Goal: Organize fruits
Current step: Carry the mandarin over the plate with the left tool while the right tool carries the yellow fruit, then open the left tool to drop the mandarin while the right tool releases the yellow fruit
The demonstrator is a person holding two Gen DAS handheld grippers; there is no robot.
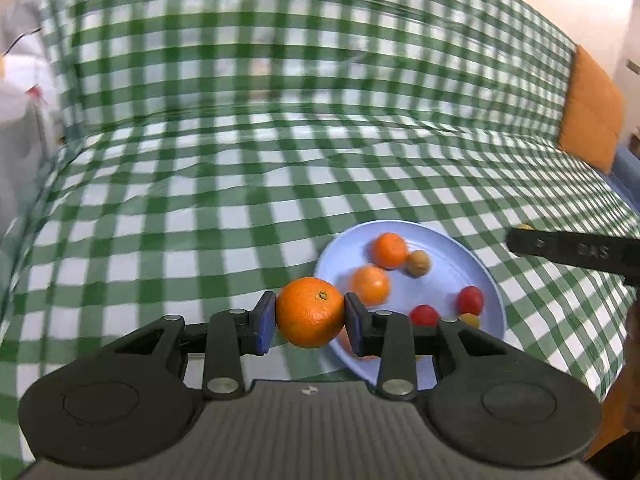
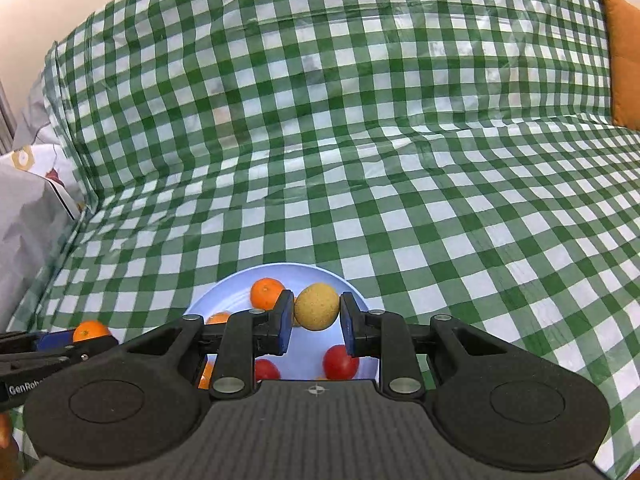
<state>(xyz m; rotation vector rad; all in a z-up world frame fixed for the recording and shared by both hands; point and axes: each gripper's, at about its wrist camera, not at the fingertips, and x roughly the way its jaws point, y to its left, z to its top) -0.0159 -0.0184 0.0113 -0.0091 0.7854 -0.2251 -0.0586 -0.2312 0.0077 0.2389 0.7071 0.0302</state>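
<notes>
Holding one orange; plate: two oranges, two tomatoes.

"DAS" stands on the right gripper finger at the frame edge; "GenRob", cut off, marks the left gripper.

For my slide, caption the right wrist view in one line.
Right gripper pinches a tan round fruit above the blue plate of oranges and red fruits on a green checked cloth.

Bright, even light; blurred left view.
</notes>
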